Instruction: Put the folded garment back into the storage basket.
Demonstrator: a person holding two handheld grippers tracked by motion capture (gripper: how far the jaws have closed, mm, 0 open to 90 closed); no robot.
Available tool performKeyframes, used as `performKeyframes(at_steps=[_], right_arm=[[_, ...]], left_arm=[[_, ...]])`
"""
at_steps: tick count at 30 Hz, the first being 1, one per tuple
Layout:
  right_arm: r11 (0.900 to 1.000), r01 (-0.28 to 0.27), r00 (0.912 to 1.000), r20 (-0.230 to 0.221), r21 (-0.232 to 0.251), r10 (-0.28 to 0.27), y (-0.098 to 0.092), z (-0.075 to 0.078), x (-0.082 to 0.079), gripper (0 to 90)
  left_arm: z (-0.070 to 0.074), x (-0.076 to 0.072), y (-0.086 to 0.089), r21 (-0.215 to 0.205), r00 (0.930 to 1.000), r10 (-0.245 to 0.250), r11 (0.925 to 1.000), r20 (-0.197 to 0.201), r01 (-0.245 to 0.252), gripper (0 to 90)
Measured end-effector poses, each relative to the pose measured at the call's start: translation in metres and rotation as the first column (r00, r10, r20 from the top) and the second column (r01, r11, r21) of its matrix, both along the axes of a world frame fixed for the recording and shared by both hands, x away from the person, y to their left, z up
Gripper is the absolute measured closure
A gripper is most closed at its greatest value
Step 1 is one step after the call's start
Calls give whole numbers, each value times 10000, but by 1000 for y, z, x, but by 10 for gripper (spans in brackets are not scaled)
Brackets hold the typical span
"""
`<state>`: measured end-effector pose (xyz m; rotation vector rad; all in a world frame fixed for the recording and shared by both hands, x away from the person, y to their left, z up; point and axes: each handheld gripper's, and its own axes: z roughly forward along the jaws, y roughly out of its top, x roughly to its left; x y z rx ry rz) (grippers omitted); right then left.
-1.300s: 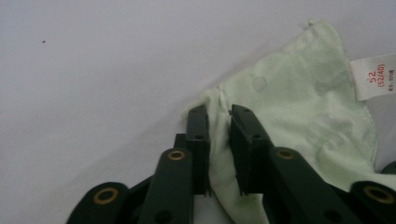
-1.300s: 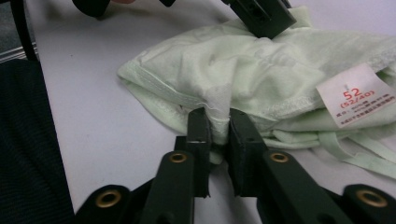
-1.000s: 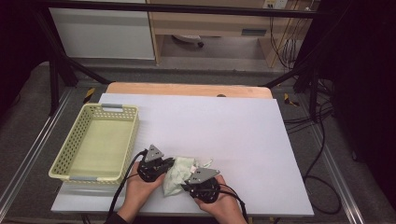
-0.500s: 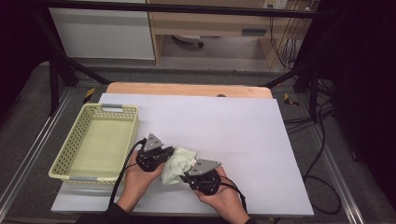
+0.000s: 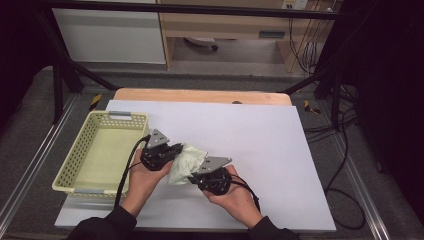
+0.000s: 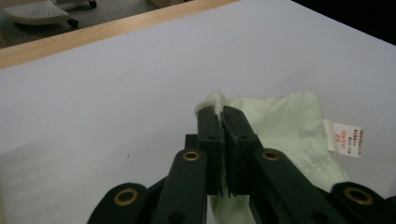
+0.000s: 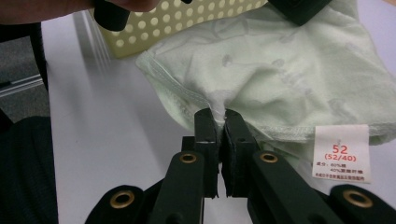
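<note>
A pale green folded cloth with a white size label hangs between my two grippers, lifted a little above the white table. My left gripper is shut on the cloth's upper left edge; the cloth falls away to its right, label showing. My right gripper is shut on the cloth's hemmed lower edge, and the cloth spreads out beyond its jaws. Both pairs of jaws stand pressed together on the fabric.
A pale yellow perforated basket sits at the table's left side, close to my left hand; its wall is just behind the cloth. The white table sheet runs back to a wooden edge. Cables trail from both grippers.
Both hands have risen and shifted slightly away from the front edge, carrying the cloth up off the table. The cloth now hangs stretched between the two grippers.
</note>
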<state>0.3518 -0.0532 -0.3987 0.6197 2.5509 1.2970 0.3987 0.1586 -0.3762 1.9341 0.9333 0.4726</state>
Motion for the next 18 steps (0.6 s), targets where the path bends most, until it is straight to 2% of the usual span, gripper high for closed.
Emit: performKeyframes(at_steps=[5, 10, 14, 18], right_arm=[[9999, -122, 9999, -88, 77, 123, 4, 7, 6, 864], [9997, -173, 9997, -166, 182, 176, 8, 15, 12, 864], [9995, -222, 9995, -213, 204, 226, 12, 19, 16, 864], [9994, -275, 9992, -296, 201, 281, 15, 22, 20, 864]], left_arm=[[9, 3, 4, 23, 9999, 46, 10000, 109, -46, 866], [18, 7, 11, -178, 9998, 160, 9997, 100, -159, 865], [23, 9, 15, -74, 9996, 215, 9997, 195, -214, 866], [26, 10, 18, -243, 9995, 280, 9993, 133, -277, 865]])
